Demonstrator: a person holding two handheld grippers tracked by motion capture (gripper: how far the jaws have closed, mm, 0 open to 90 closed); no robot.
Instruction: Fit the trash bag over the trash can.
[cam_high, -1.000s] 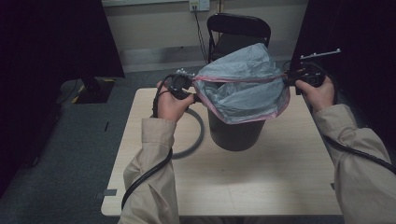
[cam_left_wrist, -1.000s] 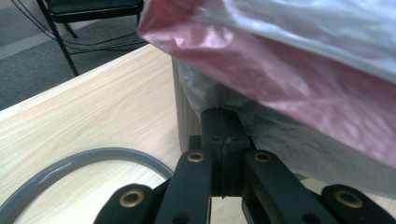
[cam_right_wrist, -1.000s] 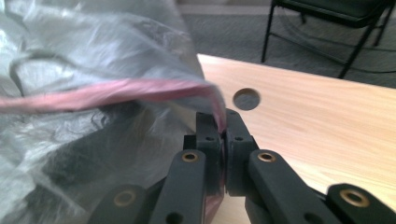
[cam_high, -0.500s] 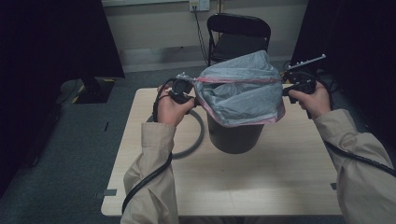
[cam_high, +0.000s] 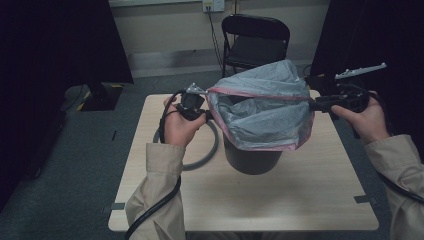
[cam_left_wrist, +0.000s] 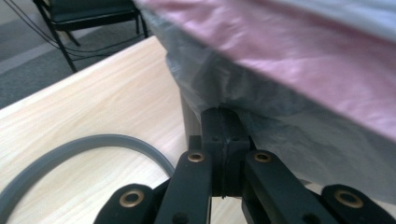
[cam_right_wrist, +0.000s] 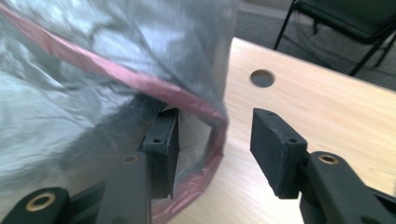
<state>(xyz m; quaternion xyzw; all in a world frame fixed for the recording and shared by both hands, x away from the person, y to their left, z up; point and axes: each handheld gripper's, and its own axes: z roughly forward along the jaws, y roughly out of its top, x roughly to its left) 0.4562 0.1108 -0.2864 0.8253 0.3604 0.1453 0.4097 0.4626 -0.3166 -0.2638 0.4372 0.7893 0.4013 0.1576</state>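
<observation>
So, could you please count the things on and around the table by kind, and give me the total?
Grippers: 2, the left gripper and the right gripper
Plastic bags: 1, the grey bag with a pink rim
Bins: 1, the dark bin under the bag
Grey rings: 1, the ring lying on the table
Chairs: 1, the folding chair
Tables: 1
Total: 7

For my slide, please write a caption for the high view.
Two grippers stretch a grey bag open over a black bin.

Bag (cam_high: 260, 107) over bin (cam_high: 251, 161) — on table (cam_high: 300, 200).
</observation>
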